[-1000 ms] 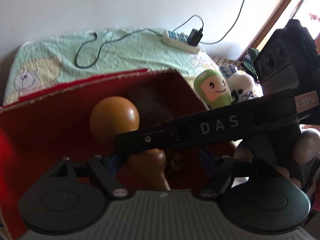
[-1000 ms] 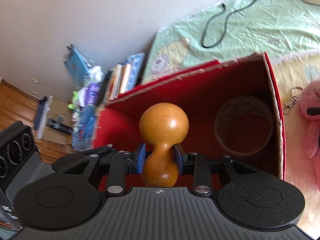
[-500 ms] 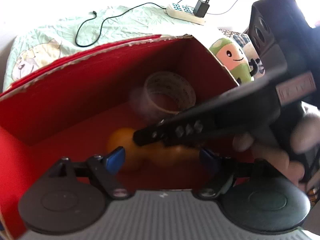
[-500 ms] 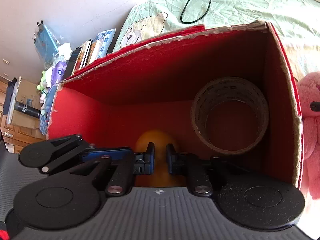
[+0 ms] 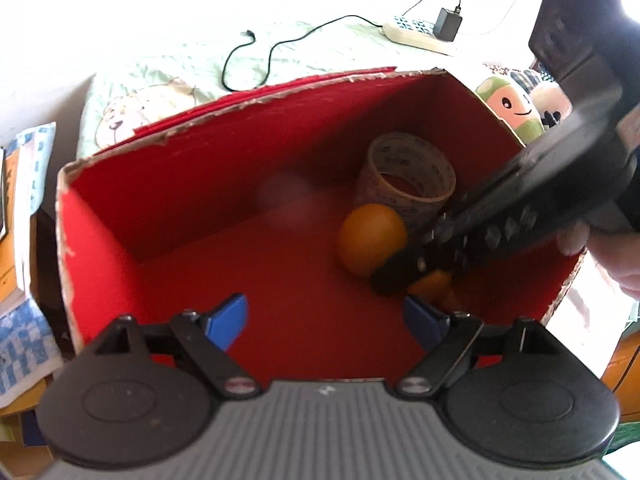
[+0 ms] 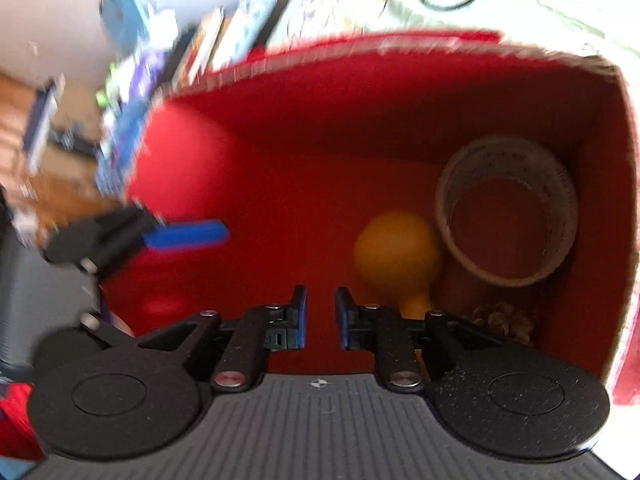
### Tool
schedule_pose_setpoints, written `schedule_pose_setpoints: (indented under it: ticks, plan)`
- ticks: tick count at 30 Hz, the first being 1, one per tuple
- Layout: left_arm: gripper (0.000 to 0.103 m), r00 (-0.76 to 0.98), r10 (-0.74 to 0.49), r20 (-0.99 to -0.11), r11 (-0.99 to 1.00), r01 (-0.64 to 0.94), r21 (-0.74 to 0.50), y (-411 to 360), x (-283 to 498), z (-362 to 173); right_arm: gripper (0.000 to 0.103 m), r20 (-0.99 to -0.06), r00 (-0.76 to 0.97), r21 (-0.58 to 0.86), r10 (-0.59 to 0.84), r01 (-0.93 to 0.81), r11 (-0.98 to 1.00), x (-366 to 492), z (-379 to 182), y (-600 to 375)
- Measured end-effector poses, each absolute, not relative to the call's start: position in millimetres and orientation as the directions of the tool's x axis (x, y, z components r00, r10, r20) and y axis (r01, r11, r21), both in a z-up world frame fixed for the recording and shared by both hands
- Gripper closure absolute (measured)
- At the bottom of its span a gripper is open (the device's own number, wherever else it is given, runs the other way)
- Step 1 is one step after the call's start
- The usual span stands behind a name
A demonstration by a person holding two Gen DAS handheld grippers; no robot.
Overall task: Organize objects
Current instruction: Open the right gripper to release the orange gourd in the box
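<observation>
Red cardboard box [image 6: 280, 120] holds one orange wooden gourd [image 6: 396, 252] beside one tape roll [image 6: 508, 216]. Right gripper [image 6: 320, 316] slightly parted, empty; left gripper [image 5: 324, 320] spread wide.

A bed [image 5: 168, 64] with a pale green printed sheet fills the upper frame. On it lie a red box [image 5: 100, 264], a black cable [image 5: 256, 56], a power strip [image 5: 416, 36] upper right, and plush toys [image 5: 516, 110] at right.
</observation>
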State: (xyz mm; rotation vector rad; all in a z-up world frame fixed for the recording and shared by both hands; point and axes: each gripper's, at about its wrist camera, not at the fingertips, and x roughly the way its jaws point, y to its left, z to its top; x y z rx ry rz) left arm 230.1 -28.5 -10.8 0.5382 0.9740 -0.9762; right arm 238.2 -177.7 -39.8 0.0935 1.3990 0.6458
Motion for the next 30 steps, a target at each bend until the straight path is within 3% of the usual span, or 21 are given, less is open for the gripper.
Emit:
schedule_pose_setpoints:
  ticks: [5, 9, 15, 26, 30]
  plan:
    - [0.018, 0.241, -0.427, -0.872, 0.488, 0.873, 0.002, -32.4, 229.1, -10.6, 0.088, -0.920, 0.040, 0.351, 0.390, -0.360, 0.865, 244.8, -54.8, -165.3]
    - [0.017, 0.252, -0.410, -0.876, 0.498, 0.867, 0.016, -35.5, 229.9, -10.5, 0.082, -0.933, 0.120, 0.287, 0.339, -0.322, 0.902, 257.0, -58.0, -163.2]
    - [0.014, 0.294, -0.372, -0.881, 0.521, 0.851, 0.064, -47.9, 233.0, -11.6, 0.083, -0.905, 0.163, 0.355, 0.393, -0.222, 0.908, 262.7, -59.5, -180.1]
    - [0.012, 0.392, -0.298, -0.870, 0.534, 0.824, 0.189, -63.9, 231.7, -15.8, 0.082, -0.869, 0.238, 0.384, 0.433, -0.226, 0.895, 258.2, -56.0, -191.4]
    - [0.013, 0.381, -0.291, -0.878, 0.545, 0.820, 0.175, -65.0, 236.0, -19.4, 0.082, -0.865, 0.283, 0.351, 0.414, -0.247, 0.903, 255.2, -52.2, -189.2]
